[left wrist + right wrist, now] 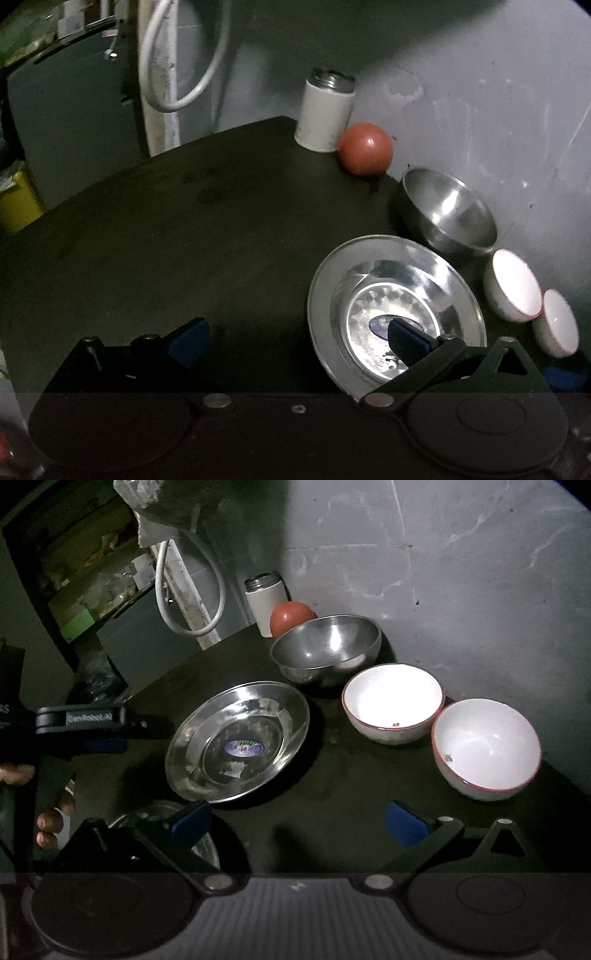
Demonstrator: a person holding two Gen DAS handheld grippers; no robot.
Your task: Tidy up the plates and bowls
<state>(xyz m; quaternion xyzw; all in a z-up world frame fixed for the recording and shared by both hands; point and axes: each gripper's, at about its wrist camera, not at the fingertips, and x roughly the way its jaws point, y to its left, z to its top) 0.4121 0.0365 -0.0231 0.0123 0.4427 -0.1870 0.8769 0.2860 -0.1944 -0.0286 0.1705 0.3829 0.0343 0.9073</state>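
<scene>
Four dishes are set out on the dark desk (332,812) against a grey plastered wall (461,590): a shallow round steel plate with a sticker at its centre (236,738), a deep steel bowl (327,650) at its one o'clock, and two white ceramic bowls with red rims (393,703) (485,747), touching each other, at its three o'clock.

The steel plate is judged light, stiff and slippery; a pinch across its broad flat rim seems the surest hold. The white bowls are judged heavier and breakable, best gripped over the rim wall.

The right gripper (295,823) is held with its blue-padded fingers (190,821) spread as wide as they go, nothing between them, above bare desk at the plate's five o'clock. The left gripper (295,341) is likewise wide open and empty; one finger (408,343) overlaps the plate's middle in the left wrist view, though contact cannot be judged.

A second rounded metal rim (147,812) is half hidden behind the right gripper's finger, and its nature is unclear. A white metal-necked canister (266,598) and a red ball (291,618) stand at the desk's far corner; the ball is partly hidden behind the steel bowl.
</scene>
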